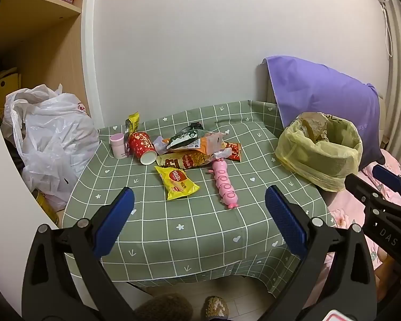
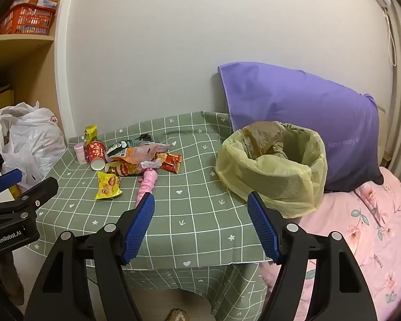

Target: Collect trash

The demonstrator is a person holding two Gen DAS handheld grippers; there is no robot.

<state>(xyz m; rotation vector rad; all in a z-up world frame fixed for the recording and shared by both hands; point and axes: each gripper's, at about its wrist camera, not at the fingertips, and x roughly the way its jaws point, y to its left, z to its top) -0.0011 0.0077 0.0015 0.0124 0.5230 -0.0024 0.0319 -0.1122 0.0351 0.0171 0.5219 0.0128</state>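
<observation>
A heap of trash lies at the back left of the green checked tablecloth (image 1: 200, 230): a tipped red paper cup (image 1: 143, 145), a small pink cup (image 1: 118, 145), a yellow snack packet (image 1: 177, 182), orange and green wrappers (image 1: 195, 144) and a long pink packet (image 1: 224, 184). A bin lined with a yellow bag (image 1: 320, 152) stands at the table's right edge. My left gripper (image 1: 200, 219) hovers open over the near table edge, nothing between its fingers. My right gripper (image 2: 200, 224) is open too, in front of the yellow-lined bin (image 2: 275, 168). The trash heap (image 2: 131, 160) sits to its left.
A white plastic bag (image 1: 53, 139) bulges beside the table's left edge, under wooden shelves (image 1: 40, 8). A purple pillow (image 1: 326, 99) leans on the wall behind the bin. Pink floral bedding (image 2: 361, 227) lies to the right. Slippered feet (image 1: 214, 307) show below the table.
</observation>
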